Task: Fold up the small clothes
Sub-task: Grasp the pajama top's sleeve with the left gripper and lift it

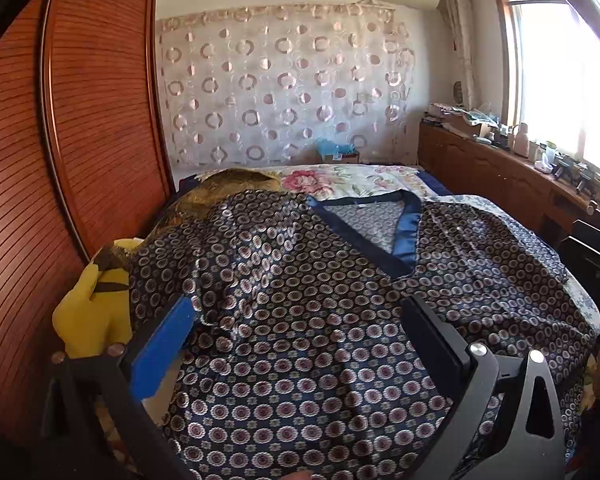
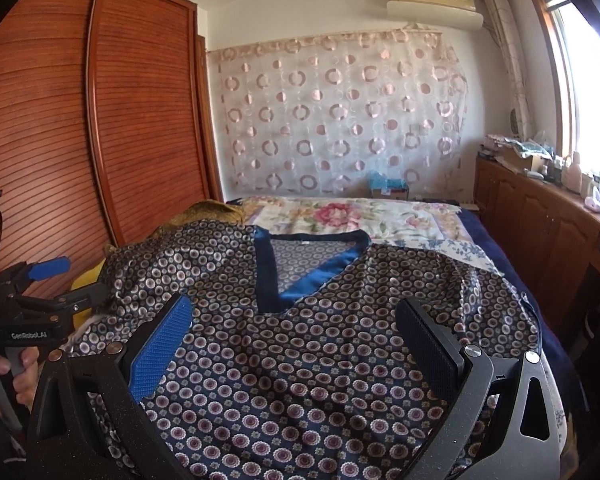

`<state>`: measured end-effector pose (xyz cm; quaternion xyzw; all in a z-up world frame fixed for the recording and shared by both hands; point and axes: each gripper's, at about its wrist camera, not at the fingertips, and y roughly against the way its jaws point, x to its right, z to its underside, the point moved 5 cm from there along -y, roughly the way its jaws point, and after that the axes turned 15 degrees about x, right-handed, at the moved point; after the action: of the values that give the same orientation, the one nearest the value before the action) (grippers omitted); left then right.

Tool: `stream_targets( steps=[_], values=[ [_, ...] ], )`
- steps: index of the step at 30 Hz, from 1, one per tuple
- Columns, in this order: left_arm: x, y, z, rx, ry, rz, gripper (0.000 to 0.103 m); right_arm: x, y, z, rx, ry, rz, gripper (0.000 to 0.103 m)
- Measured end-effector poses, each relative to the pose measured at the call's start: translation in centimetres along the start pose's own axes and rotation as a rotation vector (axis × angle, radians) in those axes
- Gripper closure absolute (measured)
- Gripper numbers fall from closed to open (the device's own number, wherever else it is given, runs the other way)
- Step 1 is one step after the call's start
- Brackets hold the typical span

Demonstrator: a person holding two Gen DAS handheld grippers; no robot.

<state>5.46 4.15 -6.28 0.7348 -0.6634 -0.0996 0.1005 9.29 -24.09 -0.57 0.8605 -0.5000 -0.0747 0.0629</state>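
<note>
Right wrist view, right hand-held gripper (image 2: 294, 326) wide above patterned shirt (image 2: 300, 368), left hand-held gripper (image 1: 300, 320) wide too

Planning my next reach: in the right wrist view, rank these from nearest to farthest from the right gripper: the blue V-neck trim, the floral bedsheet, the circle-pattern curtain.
From the right gripper:
1. Blue V-neck trim, just ahead, centre.
2. Floral bedsheet, beyond the garment, mid-bed.
3. Circle-pattern curtain, on the far wall.

Your left gripper (image 1: 300, 332) and right gripper (image 2: 294, 332) both hover over the patterned top (image 2: 300, 360), jaws spread wide, gripping nothing; your hand (image 2: 4, 372) grips the left handle.
</note>
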Motion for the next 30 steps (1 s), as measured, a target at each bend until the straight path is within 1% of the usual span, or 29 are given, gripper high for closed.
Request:
stream_targets(
  steps=[8,11,14,16,19,22,27,29,30],
  values=[
    [-3.3,-1.2,1.1,-0.045,0.014,-0.040,0.000,-0.9,-2.0,1.3,-0.043,0.024,-0.029,0.000],
    [-5.1,-1.8,1.3,-0.058,0.013,-0.049,0.000,-1.3,-3.0,2.1,-0.063,0.033,-0.039,0.000],
    [-7.3,-2.4,1.3,-0.070,0.005,-0.078,0.000,-1.6,-4.1,3.1,-0.092,0.036,-0.050,0.000],
    [-8.8,-2.8,1.3,-0.081,0.020,-0.083,0.000,-1.9,-4.7,4.0,-0.116,0.041,-0.060,0.000],
    [-10.8,-3.4,1.5,-0.093,0.040,-0.081,0.000,-2.4,-5.5,5.1,-0.136,0.052,-0.065,0.000],
    [-12.4,-4.5,2.1,-0.124,0.057,-0.064,0.000,-2.8,-6.0,5.7,-0.146,0.056,-0.074,0.000],
    [-14.9,-7.0,3.9,-0.190,0.128,-0.009,0.000,-3.6,-6.4,6.7,-0.167,0.074,-0.091,0.000],
    [-15.8,-7.9,4.9,-0.226,0.145,-0.019,0.007,-4.0,-6.5,7.1,-0.164,0.102,-0.083,0.000],
    [-16.3,-8.4,5.6,-0.253,0.162,-0.021,0.008,-4.2,-6.6,7.3,-0.164,0.117,-0.082,0.000]
  ],
)
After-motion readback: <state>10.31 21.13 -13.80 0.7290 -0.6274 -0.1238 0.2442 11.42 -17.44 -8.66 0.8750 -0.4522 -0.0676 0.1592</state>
